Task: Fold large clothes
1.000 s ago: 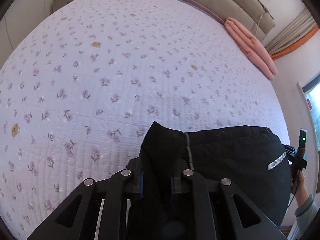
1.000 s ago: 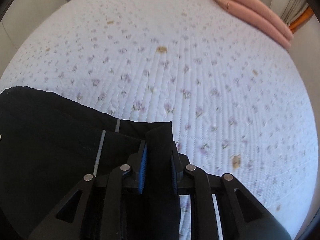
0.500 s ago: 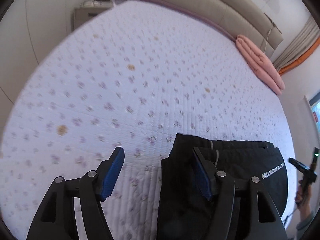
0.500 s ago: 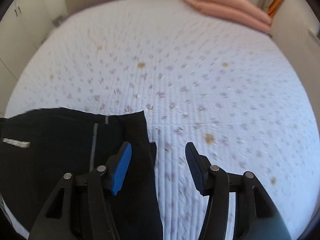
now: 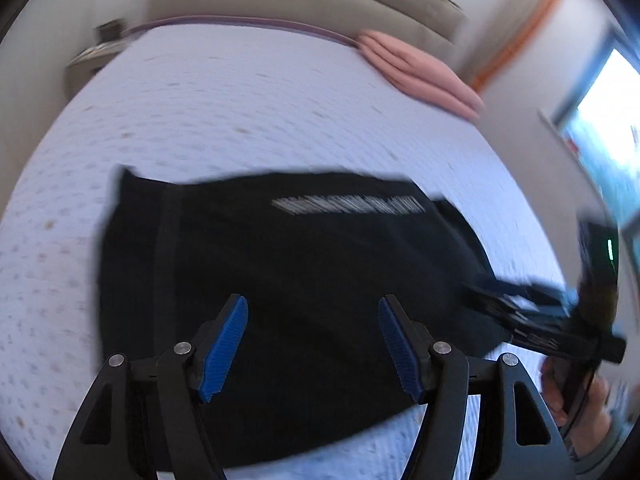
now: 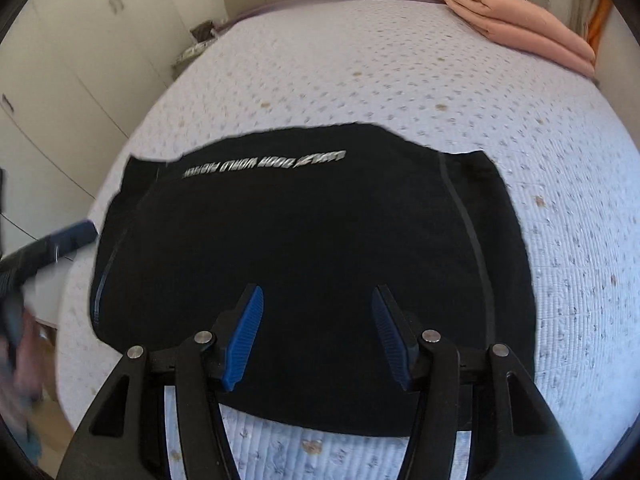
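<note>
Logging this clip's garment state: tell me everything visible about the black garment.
The black garment is dark, soft-looking fabric, folded into a broad, roughly rectangular slab lying flat on the floral bedspread. A line of silver lettering runs near its far edge, upside down in the right wrist view and not fully legible. Thin grey seams run down both sides. Its far edge is slightly wavy. Both the left gripper and right gripper are open; neither grips it.

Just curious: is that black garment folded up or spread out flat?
Folded. The garment lies as a compact rectangle on the bed, no sleeves or legs sticking out. Both claws hover open above it.
</note>
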